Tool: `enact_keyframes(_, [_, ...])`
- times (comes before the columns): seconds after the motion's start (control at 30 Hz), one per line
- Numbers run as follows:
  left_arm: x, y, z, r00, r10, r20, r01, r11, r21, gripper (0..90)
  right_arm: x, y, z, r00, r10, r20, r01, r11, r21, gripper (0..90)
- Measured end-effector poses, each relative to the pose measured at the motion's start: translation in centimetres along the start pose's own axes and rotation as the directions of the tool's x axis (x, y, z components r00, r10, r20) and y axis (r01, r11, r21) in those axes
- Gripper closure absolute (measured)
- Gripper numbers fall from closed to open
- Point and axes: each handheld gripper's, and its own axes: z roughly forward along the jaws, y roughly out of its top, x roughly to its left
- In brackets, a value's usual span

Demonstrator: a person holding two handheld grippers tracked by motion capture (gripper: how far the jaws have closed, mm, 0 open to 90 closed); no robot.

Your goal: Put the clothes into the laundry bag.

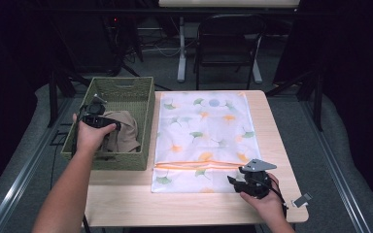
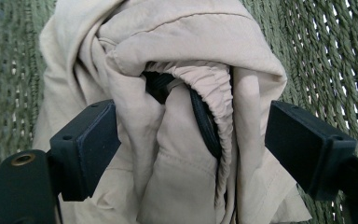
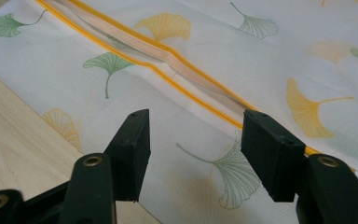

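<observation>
A crumpled beige garment (image 1: 126, 128) lies in a green woven basket (image 1: 121, 80) at the table's left. My left gripper (image 1: 110, 127) reaches down into the basket. In the left gripper view its jaws stand wide on either side of the garment (image 2: 177, 42), whose elastic hem bunches between them, so my left gripper (image 2: 191, 140) is open. A white mesh bag (image 1: 206, 126) printed with ginkgo leaves lies flat mid-table, with an orange zipper (image 1: 199, 164) across its near end. My right gripper (image 1: 233, 182) hovers open just over the bag (image 3: 261, 51), near the zipper (image 3: 168, 60), holding nothing.
The basket's woven wall (image 2: 335, 56) stands close behind the garment. Bare wooden table (image 1: 126, 199) runs along the front edge, and a small grey clip-like object (image 1: 302, 199) sits at its front right corner. A dark folding chair (image 1: 228, 43) stands beyond the table.
</observation>
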Motion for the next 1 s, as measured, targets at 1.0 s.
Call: enact_keyframes(1.0, [0.4, 1.3, 3.6, 0.9982, 0.006, -0.060, 0.004, 0.9886, 0.150, 15.4, 0.1, 0.3, 0.8, 0.9994, -0.023, -0.027, 0.024, 1.000, 0.015, 42.2])
